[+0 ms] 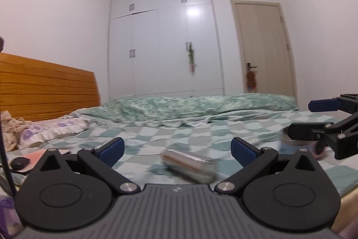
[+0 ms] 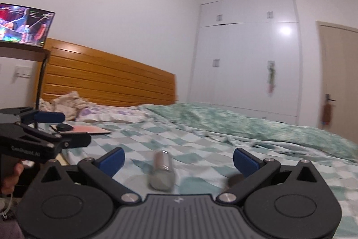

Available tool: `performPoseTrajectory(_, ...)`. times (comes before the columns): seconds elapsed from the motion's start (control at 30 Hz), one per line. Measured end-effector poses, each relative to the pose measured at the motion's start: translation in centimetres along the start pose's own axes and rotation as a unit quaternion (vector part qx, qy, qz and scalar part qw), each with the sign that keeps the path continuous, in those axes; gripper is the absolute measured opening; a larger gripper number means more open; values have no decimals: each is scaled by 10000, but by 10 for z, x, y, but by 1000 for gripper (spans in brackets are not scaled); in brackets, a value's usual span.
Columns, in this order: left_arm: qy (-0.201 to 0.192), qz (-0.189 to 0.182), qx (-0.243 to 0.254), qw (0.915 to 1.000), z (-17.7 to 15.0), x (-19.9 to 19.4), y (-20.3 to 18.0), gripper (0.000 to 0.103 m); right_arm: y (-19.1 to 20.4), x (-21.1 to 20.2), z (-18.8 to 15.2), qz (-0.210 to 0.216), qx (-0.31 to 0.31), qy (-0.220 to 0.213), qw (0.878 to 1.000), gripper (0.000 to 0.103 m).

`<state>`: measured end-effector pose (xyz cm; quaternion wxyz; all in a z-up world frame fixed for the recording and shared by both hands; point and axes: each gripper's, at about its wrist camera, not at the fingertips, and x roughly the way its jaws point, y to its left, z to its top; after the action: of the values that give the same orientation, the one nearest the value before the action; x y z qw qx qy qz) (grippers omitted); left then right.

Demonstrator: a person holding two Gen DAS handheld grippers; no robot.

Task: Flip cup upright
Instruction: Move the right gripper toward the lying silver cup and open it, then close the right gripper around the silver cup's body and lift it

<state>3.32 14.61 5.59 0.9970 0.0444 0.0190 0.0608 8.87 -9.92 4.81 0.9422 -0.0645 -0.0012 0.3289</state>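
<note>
Blue-padded fingers of the left gripper (image 1: 177, 150) spread wide at the bottom of the left wrist view, holding nothing. Just beyond them, in the gap between the fingers, a cup (image 1: 189, 166) lies on its side on the checked bedsheet (image 1: 156, 133). It is blurred, so detail is hard to read (it looks clear or silvery with a shiny rim). Its long axis runs across the view, slanting from upper left to lower right.

From the right wrist view, the right gripper (image 2: 179, 159) is likewise spread wide and empty. The cup (image 2: 161, 170) lies between its fingers, apart from both pads. Here its long axis points away from the camera, with the bright rim at the far end. Whether anything is inside cannot be told.

Each gripper shows at the edge of the other's view, right (image 1: 322, 120) and left (image 2: 51, 129), both wide open.

Farther out, a rumpled green quilt (image 1: 197, 106) covers the far side of the bed, a floral pillow (image 1: 49, 131) rests near the wooden headboard (image 2: 107, 80), and a white wardrobe (image 1: 161, 37) stands against the back wall beside a door (image 1: 264, 46). A lit screen (image 2: 23, 25) sits at the far left.
</note>
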Motion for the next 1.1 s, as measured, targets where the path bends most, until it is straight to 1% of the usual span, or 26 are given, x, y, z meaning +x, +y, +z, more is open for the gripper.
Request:
performPoseTrajectory(0.17,162,196,-73,9996,-3,23,42,103,21,67,10,520,69,60,9986,103)
performPoseTrajectory(0.3,313,284,-94,9991,-9,45,62,103,29,120,15,854,52,173,9962,103)
performPoseTrajectory(0.4,474,305,-73,9984,-15,65,70,103,26,157,14,1064,-10,305,9938,103)
performPoseTrajectory(0.53,696,239,-98,9972,-21,88,78,103,13,204,11,1207,-182,499,9913,103)
performPoseTrajectory(0.67,878,135,-19,9960,-26,114,79,103,-5,244,6,1425,-55,783,9867,103)
performPoseTrajectory(0.73,1032,67,-7,9946,-30,131,80,103,-12,266,3,1501,-50,966,9839,103)
performPoseTrajectory(0.8,1225,40,30,9925,-34,147,82,103,-19,288,-1,1586,-7,1270,9791,103)
performPoseTrajectory(0.9,1447,-55,89,9894,-38,170,87,103,-30,318,-6,1603,118,1783,9708,103)
performPoseTrajectory(0.97,1538,-143,171,9879,-39,181,88,103,-36,331,-11,1566,261,2063,9655,103)
performPoseTrajectory(1.1,1702,-284,370,9843,-45,200,88,103,-41,347,-21,1532,441,2653,9509,103)
